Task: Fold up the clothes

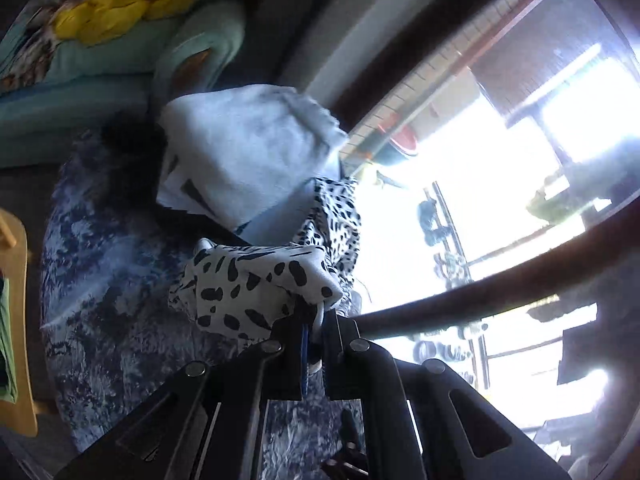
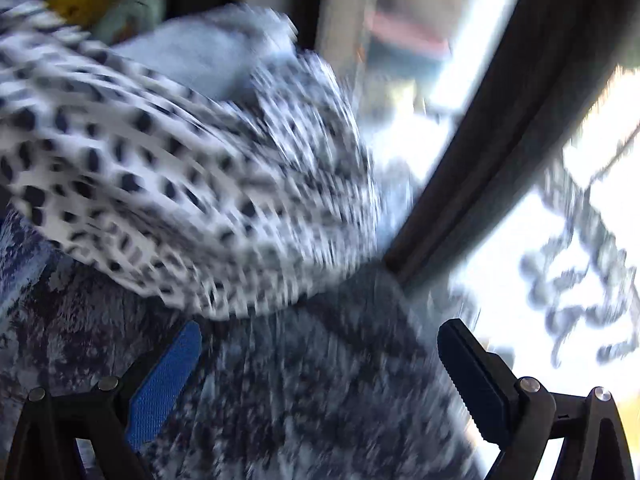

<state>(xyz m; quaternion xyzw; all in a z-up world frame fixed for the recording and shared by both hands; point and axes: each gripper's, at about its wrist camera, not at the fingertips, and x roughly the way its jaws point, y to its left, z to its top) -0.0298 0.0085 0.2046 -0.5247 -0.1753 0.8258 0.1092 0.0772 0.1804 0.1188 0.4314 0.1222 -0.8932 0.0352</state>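
Spotted garment pinched in the left gripper, right gripper wide and empty.

The white garment with black spots (image 1: 256, 280), thin and crumpled, hangs bunched from a corner clamped tight between the left gripper (image 1: 314, 322)'s narrow black jaws, above a mottled blue-and-white plush rug (image 1: 100, 280). A pale grey, soft-looking cloth (image 1: 248, 140) lies folded just behind it. The right gripper (image 2: 320, 364) stands wide apart with nothing between its blue ribbed pad (image 2: 164, 384) and black finger. Beyond lie a mint-green sofa (image 1: 120, 80), a yellow cloth (image 1: 120, 4) on it, and a bright window (image 1: 500, 200).
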